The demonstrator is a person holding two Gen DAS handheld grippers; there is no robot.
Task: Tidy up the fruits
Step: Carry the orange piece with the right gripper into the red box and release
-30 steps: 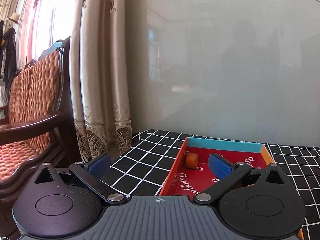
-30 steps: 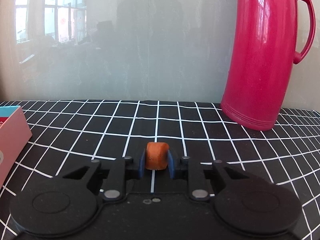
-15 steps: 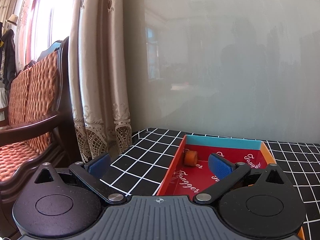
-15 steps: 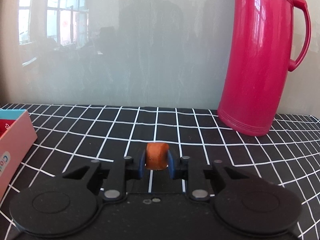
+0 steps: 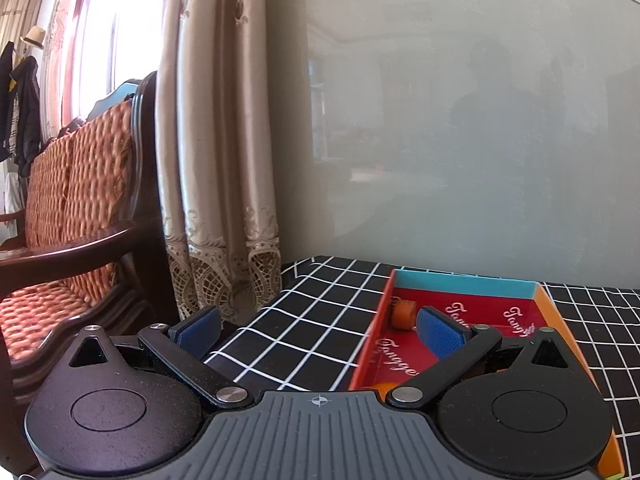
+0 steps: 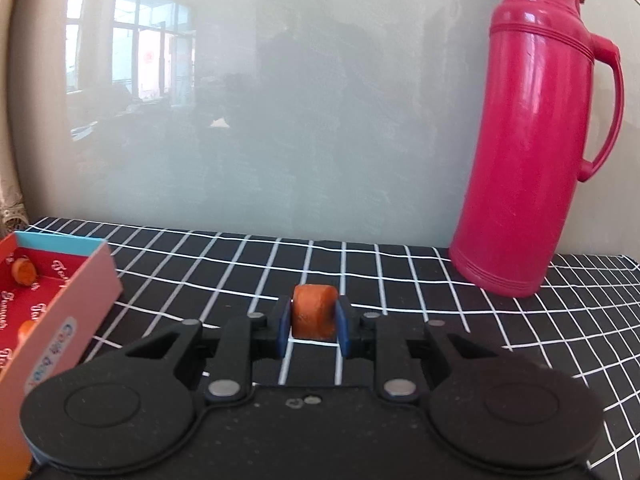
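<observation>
Blue pads of the right claw (image 6: 313, 327) press against both sides of a small orange cylindrical fruit piece (image 6: 313, 310), which sits gripped between them above the black tabletop with its white grid cloth (image 6: 400, 276); whether the piece touches the cloth cannot be told, since the claw body hides its underside. At ten o'clock from that claw stands an open shallow cardboard box with a red floor, turquoise far wall and pink outer side (image 6: 72, 300), cut off by the left edge of the frame. Two more orange pieces show inside it from this view: one near the far corner (image 6: 23, 271), another lower down and half hidden behind the box wall (image 6: 27, 329). At two o'clock a tall magenta plastic thermos jug with a handle (image 6: 532, 136) stands upright near the glossy grey wall panel.

The left claw (image 5: 318, 330) is spread wide and holds nothing; its right pad hangs over the same box (image 5: 468, 280), covering part of the white lettering on the floor. One orange piece (image 5: 403, 315) lies just left of that pad, near the far left corner. A sliver of orange at the box's near end is mostly covered by the claw arm and hard to identify. At nine o'clock are beige patterned curtains (image 5: 216, 160) and a dark wooden bench with woven orange cushions (image 5: 72, 208).
</observation>
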